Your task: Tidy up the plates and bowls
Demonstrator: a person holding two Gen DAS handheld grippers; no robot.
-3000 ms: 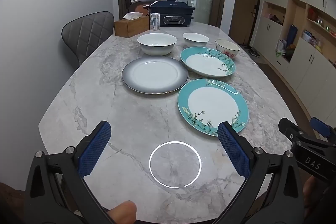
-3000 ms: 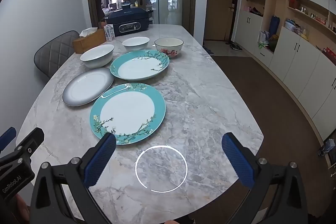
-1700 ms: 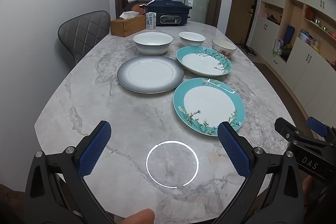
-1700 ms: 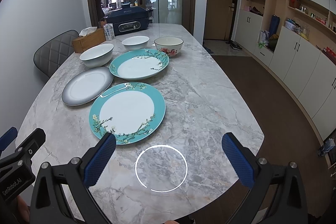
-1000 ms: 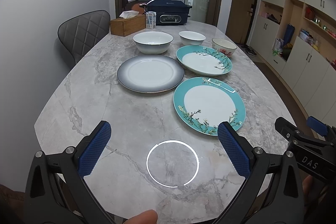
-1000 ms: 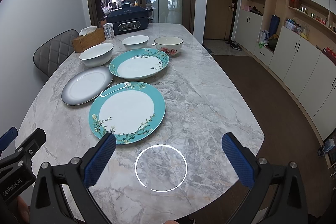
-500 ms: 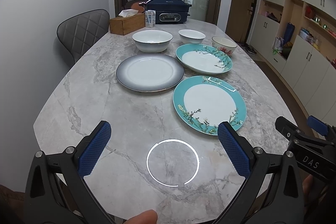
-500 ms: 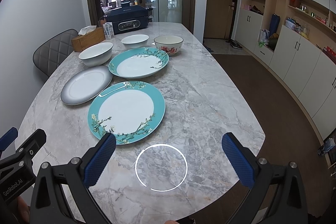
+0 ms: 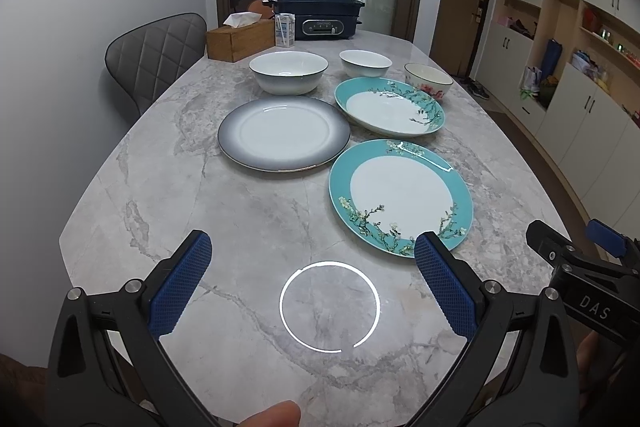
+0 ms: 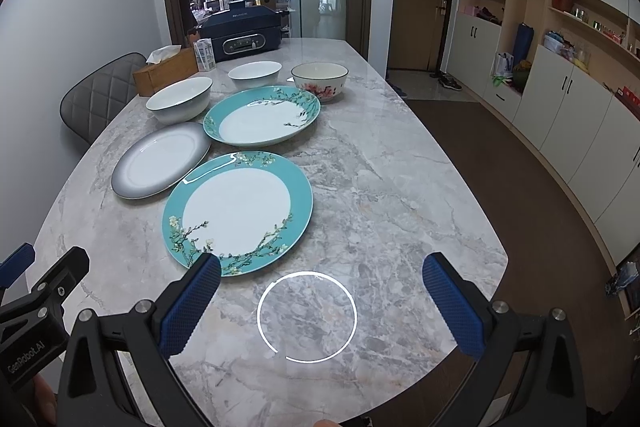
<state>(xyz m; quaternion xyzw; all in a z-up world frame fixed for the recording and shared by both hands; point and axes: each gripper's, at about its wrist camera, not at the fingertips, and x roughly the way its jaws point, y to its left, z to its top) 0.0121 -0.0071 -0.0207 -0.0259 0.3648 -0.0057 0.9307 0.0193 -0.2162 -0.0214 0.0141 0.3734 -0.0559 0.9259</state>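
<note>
Plates and bowls sit spread on the marble desk (image 9: 168, 187), all ahead of both grippers. The near teal plate (image 9: 400, 195) lies closest, just beyond the left gripper (image 9: 312, 279) toward its right finger, and just past the left finger of the right gripper (image 10: 320, 291). Behind it lie a grey plate (image 9: 284, 133) and a second teal plate (image 9: 390, 107), apart. Farther back stand a large white bowl (image 9: 288, 71), a small white bowl (image 9: 365, 63) and a floral bowl (image 9: 428, 79). Both grippers are spread wide, empty, above bare desk.
</note>
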